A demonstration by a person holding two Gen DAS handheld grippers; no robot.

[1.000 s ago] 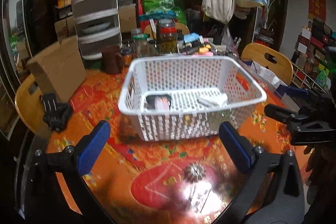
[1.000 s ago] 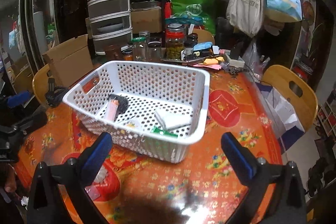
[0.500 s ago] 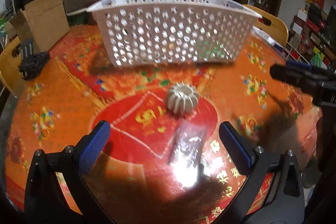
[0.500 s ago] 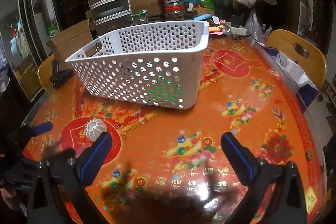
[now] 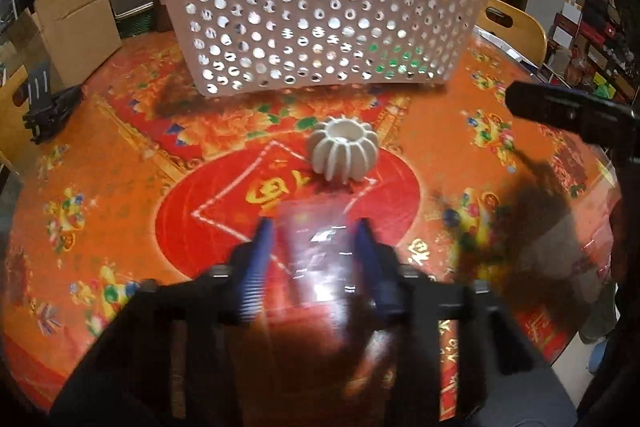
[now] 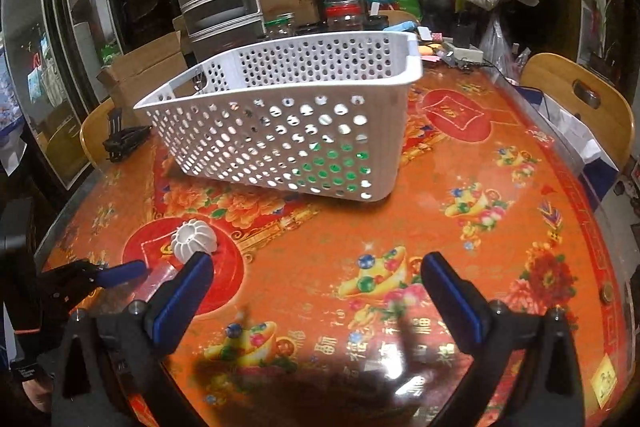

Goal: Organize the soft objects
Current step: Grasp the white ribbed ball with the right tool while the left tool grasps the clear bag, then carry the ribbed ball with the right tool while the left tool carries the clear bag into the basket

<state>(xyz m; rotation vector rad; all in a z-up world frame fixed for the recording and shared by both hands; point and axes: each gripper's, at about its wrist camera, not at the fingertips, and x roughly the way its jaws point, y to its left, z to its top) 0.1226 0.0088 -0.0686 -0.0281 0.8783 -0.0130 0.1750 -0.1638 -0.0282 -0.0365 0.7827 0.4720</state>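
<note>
A white ribbed, pumpkin-shaped soft piece (image 5: 343, 148) sits upright on the red medallion, apart from the white perforated basket (image 5: 320, 35) behind it. A clear plastic packet (image 5: 320, 251) — glossy, blurred — lies just before it.

One white basket (image 5: 320, 31) stands on the tabletop (image 6: 460, 227). One ribbed white ball (image 5: 343, 149), one clear packet (image 5: 316, 251), one black clip (image 5: 48, 105). Two wooden chairs (image 6: 576, 95) show, two cardboard boxes (image 5: 76, 23), and two tongs (image 5: 316, 247) (image 6: 316, 291).

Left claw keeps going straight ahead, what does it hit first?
Probably the white ribbed ball, right ahead of the left claw, which is closing on a clear packet. The basket sits beyond. Depth is uncertain.
</note>
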